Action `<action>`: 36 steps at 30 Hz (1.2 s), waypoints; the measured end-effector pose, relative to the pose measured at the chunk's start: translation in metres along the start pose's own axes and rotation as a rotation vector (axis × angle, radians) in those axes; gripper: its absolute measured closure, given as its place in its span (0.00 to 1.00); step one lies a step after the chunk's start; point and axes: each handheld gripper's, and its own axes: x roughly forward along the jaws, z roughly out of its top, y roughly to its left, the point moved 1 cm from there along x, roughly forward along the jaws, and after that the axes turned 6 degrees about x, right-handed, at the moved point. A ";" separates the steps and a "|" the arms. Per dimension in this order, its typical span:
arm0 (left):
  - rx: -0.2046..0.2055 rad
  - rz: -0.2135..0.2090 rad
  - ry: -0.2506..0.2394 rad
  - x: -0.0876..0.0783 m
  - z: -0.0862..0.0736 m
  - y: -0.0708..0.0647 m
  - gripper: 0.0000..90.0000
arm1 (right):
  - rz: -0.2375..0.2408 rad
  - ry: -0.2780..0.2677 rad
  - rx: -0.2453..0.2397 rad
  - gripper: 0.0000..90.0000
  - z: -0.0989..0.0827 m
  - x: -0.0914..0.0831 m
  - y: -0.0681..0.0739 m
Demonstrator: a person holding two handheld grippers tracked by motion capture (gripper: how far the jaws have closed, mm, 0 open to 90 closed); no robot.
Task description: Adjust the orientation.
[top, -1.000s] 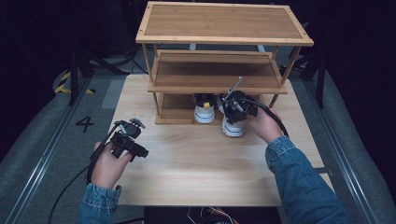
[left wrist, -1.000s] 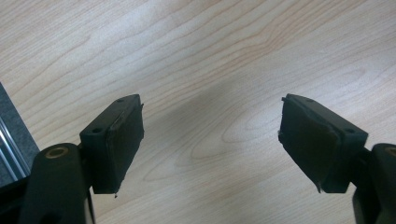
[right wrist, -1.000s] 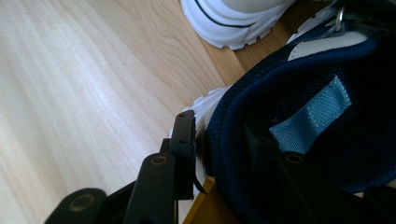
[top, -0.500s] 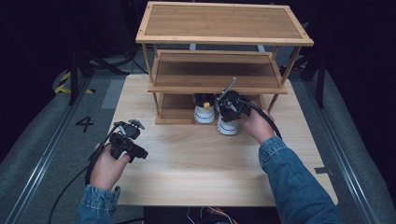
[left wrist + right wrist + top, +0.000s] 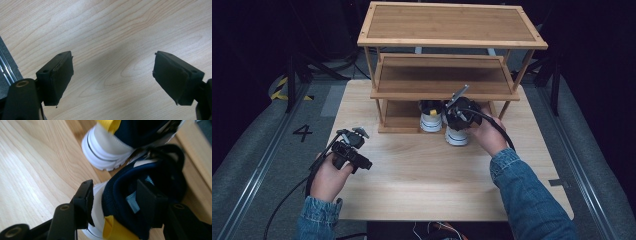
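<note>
Two navy-and-white sneakers with yellow heel tabs stand heel-out at the front of the wooden rack's (image 5: 452, 22) bottom shelf. One sneaker (image 5: 431, 120) is under the shelf; the other sneaker (image 5: 456, 137) is right beside it, partly on the table. My right gripper (image 5: 457, 116) sits over that second sneaker. In the right gripper view, my right gripper (image 5: 115, 187) straddles the second sneaker's heel collar (image 5: 162, 170), one jaw outside, one inside. Its jaws have just been opening, and the pads look loose on the heel. My left gripper (image 5: 361, 162) (image 5: 112, 62) stands open over bare table.
The rack has three wooden tiers and takes up the far half of the light wooden table (image 5: 422, 175). The first sneaker (image 5: 107, 147) lies just beyond the right gripper. A cable (image 5: 499, 130) trails from the right gripper over the hand. Dark floor surrounds the table.
The right gripper's jaws have spread apart around the sneaker's heel, and the sneaker has shifted slightly towards the rack. The left hand and gripper have stayed where they were.
</note>
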 end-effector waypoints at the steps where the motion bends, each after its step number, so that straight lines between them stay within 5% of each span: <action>1: -0.005 -0.004 0.002 0.000 0.000 0.000 0.19 | -0.002 -0.023 0.005 0.54 -0.001 -0.006 0.001; 8: 0.017 -0.001 0.001 0.003 0.010 -0.002 0.19 | 0.006 -0.111 0.075 0.58 -0.020 -0.043 0.008; 14: 0.041 0.007 0.011 0.005 0.019 -0.005 0.19 | 0.000 -0.126 0.134 0.69 -0.047 -0.063 0.013; 22: 0.049 0.001 0.012 0.006 0.024 -0.008 0.19 | 0.045 -0.052 0.172 0.84 -0.063 -0.030 0.023; 25: 0.054 0.007 0.014 0.007 0.023 -0.006 0.19 | 0.016 -0.028 0.171 0.88 -0.063 -0.016 0.024; 36: 0.023 0.010 0.011 0.005 0.014 -0.003 0.19 | 0.009 -0.049 0.199 0.97 -0.062 0.004 0.013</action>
